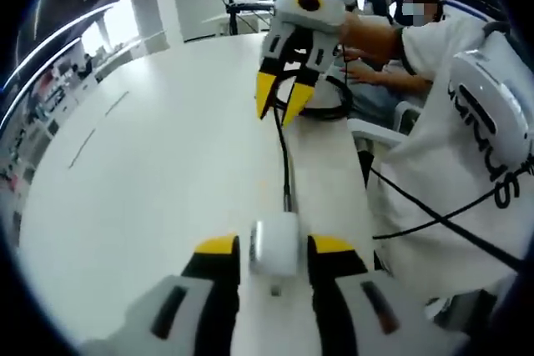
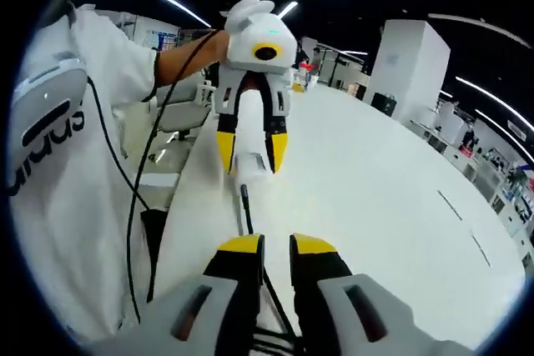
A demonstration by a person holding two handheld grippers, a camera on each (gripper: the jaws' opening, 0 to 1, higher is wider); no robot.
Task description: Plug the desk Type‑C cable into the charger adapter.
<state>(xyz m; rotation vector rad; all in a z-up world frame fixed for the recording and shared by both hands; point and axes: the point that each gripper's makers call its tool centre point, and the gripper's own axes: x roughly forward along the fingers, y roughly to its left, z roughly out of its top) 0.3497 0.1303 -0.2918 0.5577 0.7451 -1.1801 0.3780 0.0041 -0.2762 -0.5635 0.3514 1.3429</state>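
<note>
Broadly, a long white table [image 1: 167,172] fills the centre of the left gripper view and runs from the lower middle to the upper right of the right gripper view [image 2: 375,198]. At the right edge of the left gripper view, and the left edge of the right gripper view, stands a person in a white shirt [image 1: 467,172] [image 2: 58,181] with dark lettering. The left gripper [image 1: 274,249] rises from the bottom of its own view, its yellow-tipped jaws closed against the sides of a white charger adapter [image 1: 274,248]; seen from the right gripper view, that same gripper [image 2: 252,156] hangs upper centre, tips down, with the adapter [image 2: 251,164] between them. The right gripper [image 2: 276,245] rises from the bottom of its view, jaws nearly together with a narrow gap; whether they pinch the cable cannot be told. In the left gripper view it [image 1: 282,99] hangs at upper centre, tips slightly parted. A thin black Type-C cable [image 1: 285,164] runs along the table from beneath the right gripper toward the adapter — its plug end [image 2: 245,191] lies just below the adapter, and whether it touches cannot be told.
</note>
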